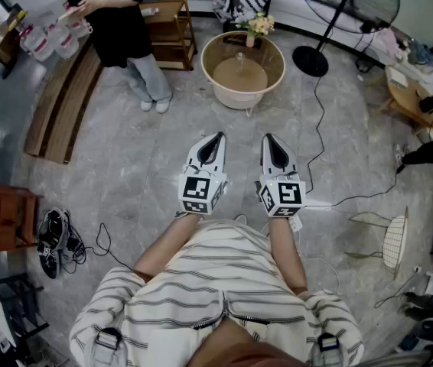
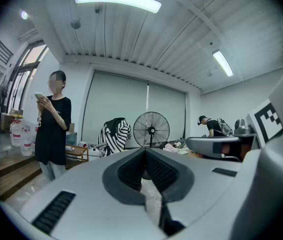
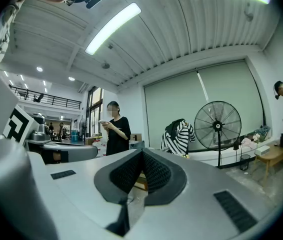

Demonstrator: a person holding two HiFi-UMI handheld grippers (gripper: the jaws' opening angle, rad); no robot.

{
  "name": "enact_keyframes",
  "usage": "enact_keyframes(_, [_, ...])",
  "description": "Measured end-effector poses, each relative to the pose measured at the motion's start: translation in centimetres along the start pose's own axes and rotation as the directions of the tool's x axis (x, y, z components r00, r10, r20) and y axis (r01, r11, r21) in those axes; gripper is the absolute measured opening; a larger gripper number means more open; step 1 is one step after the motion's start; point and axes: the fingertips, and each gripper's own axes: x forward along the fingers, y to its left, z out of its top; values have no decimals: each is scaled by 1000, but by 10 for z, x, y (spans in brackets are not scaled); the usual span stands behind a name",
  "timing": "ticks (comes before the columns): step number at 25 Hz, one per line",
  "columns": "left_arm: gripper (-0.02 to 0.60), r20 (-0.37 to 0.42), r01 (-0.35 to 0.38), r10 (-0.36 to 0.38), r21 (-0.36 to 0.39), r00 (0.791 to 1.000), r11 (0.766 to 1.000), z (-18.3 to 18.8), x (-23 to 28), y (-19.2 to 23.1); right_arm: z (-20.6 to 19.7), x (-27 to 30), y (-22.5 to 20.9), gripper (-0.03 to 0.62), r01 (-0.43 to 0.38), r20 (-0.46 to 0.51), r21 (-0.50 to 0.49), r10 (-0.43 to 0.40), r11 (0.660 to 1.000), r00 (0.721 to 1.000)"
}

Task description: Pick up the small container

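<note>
Small container cannot be made out in any view. Left gripper (image 1: 218, 138) and right gripper (image 1: 268, 139), both closed on nothing, are held level, short of the round table (image 1: 204, 58), probably ready to approach.

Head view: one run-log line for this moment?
left hand-held gripper: shut, empty | right hand-held gripper: shut, empty | both level over grey stone floor
</note>
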Motion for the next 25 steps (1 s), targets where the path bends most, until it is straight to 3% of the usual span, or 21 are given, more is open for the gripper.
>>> enact_keyframes(12, [3, -20, -12, 12, 4, 1000, 1000, -3, 8, -17, 1, -6, -16, 9, -17, 5, 26, 17, 1000, 1000])
enact_keyframes(25, [2, -11, -64, 64, -7, 998, 998, -10, 39, -57, -3, -7, -66, 9, -76, 4, 20, 76, 997, 997])
